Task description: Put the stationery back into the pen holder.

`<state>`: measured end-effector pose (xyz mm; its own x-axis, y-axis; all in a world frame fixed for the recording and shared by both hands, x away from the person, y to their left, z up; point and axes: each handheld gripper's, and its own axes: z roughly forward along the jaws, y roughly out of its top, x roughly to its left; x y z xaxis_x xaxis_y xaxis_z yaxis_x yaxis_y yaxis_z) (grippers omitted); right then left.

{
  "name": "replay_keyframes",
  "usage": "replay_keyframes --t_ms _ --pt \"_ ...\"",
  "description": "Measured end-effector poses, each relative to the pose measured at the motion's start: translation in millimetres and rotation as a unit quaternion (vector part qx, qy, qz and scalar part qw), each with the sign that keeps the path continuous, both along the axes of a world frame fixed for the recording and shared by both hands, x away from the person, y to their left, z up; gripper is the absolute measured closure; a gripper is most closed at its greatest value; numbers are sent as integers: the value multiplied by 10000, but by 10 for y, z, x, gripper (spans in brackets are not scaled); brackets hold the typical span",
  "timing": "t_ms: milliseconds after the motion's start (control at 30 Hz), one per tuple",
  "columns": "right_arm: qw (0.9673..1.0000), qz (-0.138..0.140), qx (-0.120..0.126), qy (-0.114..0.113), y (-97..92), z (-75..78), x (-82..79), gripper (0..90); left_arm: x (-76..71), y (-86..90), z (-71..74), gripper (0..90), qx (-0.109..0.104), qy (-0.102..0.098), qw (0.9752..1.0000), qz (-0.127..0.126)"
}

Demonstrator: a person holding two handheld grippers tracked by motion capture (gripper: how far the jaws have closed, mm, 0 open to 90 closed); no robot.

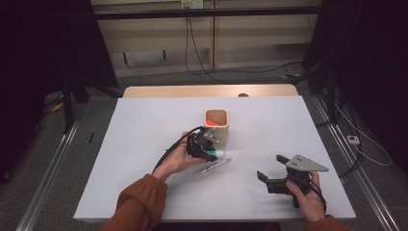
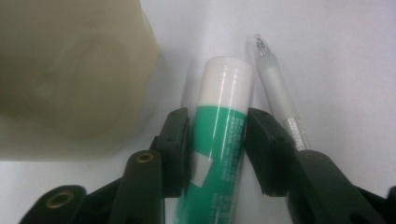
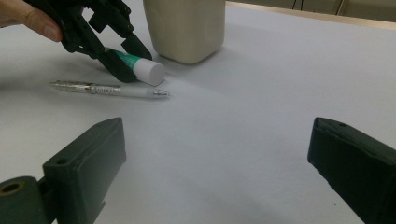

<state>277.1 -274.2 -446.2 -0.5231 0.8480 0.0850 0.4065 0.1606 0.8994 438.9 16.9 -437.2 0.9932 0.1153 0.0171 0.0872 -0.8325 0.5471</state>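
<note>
The left gripper (image 2: 217, 149) has its fingers (image 2: 175, 149) closed on a green-and-white glue stick (image 2: 219, 140) lying on the white bench (image 1: 144, 144), pads pressed to both sides of the tube (its white cap points past them). A clear pen (image 2: 278, 93) lies just beside the stick, and a beige cup (image 1: 217, 126) stands close on the other side. Well apart, the right gripper (image 3: 215, 172) hovers with fingers wide, nothing between them.
</note>
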Motion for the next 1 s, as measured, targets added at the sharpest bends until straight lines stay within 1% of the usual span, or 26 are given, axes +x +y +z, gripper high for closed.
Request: replay_keyframes --t_ms 33,167,233,267,300,333,367,433,467,500,533,567,600,633,700,733,767,800,867,900,933,1000 --pt "10000 3 -3 4 1 0 0 42 1 0 0 651 1 16 10000 4" --pt "10000 -2 0 4 2 1 -2 41 -2 -1 1 653 -6 31 10000 23" --pt "10000 6 -14 -1 -2 1 -1 42 5 11 9 653 9 125 9999 23" --pt "10000 8 -14 -4 -4 1 -1 42 5 11 9 653 9 125 9999 23" --pt "10000 3 -11 -3 -5 1 -2 42 -2 11 3 653 -58 117 9998 124" --pt "10000 6 -14 -4 -6 1 -2 42 -2 15 7 653 -63 71 9999 142" --pt "10000 3 -8 -2 -8 2 -2 42 -1 18 18 653 -64 117 9998 140" --pt "10000 1 -6 -8 -10 3 -2 41 -6 27 33 653 -166 91 9995 237" --pt "10000 0 -8 -10 -10 3 -3 42 0 39 52 653 -266 138 9992 273" --pt "10000 -2 -7 -8 -10 3 -3 42 -1 49 74 653 -308 120 9989 332" --pt "10000 -1 -10 -13 -10 3 -3 42 -1 49 74 653 -308 120 9989 332" --pt "10000 0 -8 -13 -9 4 -4 42 -2 70 106 653 -476 131 9981 378" --pt "10000 0 -10 -14 -8 4 -4 42 -3 82 130 653 -511 147 9980 354" --pt "10000 2 -12 -13 -8 4 -4 42 -11 89 142 653 -624 141 9972 387" --pt "10000 -4 -10 -20 -9 5 -5 42 -14 103 168 655 -626 159 9972 388" --pt "10000 -10 -14 -21 -9 5 -5 42 -23 119 191 658 -828 183 9955 426" --pt "10000 -9 -14 -23 -9 5 -5 42 -26 133 204 658 -926 248 9942 488" --pt "10000 -8 -18 -25 -9 5 -5 41 -29 144 210 658 -1062 310 9924 542" --pt "10000 -11 -11 -27 -8 7 -8 42 -27 169 226 658 -1223 361 9899 627" --pt "10000 -11 -11 -31 -9 7 -8 42 -18 184 232 658 -1261 361 9894 626" --pt "10000 -11 -11 -30 -9 7 -9 42 -22 190 230 658 -1354 379 9876 704" --pt "10000 -18 -6 -24 -10 8 -10 42 -23 218 248 658 -1384 363 9868 758"
